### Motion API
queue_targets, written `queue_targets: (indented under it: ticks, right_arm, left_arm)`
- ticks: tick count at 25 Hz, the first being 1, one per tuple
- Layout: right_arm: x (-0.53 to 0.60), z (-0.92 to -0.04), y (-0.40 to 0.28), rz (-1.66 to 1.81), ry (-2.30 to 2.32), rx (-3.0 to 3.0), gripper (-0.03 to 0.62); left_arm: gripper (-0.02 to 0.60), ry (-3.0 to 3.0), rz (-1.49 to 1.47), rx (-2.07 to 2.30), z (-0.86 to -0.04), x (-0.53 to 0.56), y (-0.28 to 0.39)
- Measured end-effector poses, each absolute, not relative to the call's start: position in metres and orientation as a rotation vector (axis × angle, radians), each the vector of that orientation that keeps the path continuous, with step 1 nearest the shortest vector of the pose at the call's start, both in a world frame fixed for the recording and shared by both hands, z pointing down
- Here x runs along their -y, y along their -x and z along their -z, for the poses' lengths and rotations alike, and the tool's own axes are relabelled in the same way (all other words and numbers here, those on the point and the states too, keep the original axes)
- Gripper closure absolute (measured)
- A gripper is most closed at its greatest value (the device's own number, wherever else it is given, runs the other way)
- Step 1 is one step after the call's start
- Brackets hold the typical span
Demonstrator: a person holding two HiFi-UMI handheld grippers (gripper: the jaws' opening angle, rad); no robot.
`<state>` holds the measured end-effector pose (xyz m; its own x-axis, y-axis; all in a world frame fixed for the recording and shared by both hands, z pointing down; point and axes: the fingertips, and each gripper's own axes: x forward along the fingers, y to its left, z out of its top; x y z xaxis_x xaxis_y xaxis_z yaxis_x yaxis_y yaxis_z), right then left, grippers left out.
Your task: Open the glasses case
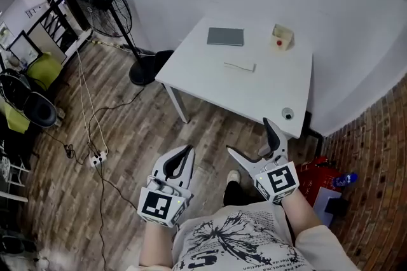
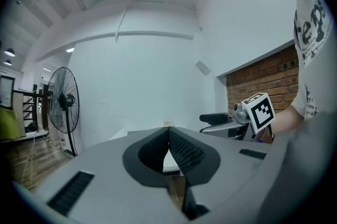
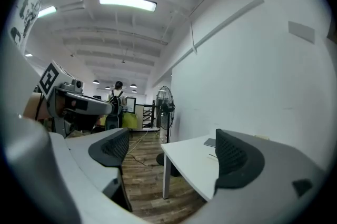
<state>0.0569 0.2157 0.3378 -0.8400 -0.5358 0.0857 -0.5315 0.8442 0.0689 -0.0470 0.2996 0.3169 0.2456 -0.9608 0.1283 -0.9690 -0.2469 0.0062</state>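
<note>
The glasses case (image 1: 225, 36) is a flat grey rectangle lying closed at the far side of the white table (image 1: 267, 88). Both grippers hang over the wooden floor in front of the table, well short of the case. My left gripper (image 1: 186, 152) is shut, its dark pads meeting with nothing between them (image 2: 168, 139). My right gripper (image 1: 252, 138) is open wide and empty, close to the table's near edge. In the right gripper view the case (image 3: 210, 142) shows small on the table (image 3: 192, 161), between the spread jaws of my right gripper (image 3: 174, 153).
On the table also lie a thin white strip (image 1: 239, 66), a small beige box with a red dot (image 1: 283, 36) and a small round object (image 1: 287, 114) near the front corner. A standing fan (image 1: 108, 9) and cables are at the left. A brick wall (image 1: 381, 155) is at the right.
</note>
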Motion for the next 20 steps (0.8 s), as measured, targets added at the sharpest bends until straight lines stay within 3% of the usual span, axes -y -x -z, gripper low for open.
queue_targets:
  ticks: [10, 20]
  right_arm:
    - [-0.035, -0.338, -0.053, -0.011, -0.894, 2.889, 0.091]
    - [0.073, -0.383, -0.059, -0.206, -0.990, 2.749, 0.111]
  left_arm:
    - [0.568, -2.464, -0.154, 1.868, -0.309, -0.119, 0.052]
    - [0.568, -2.451, -0.247, 1.750, -0.350, -0.006, 0.058]
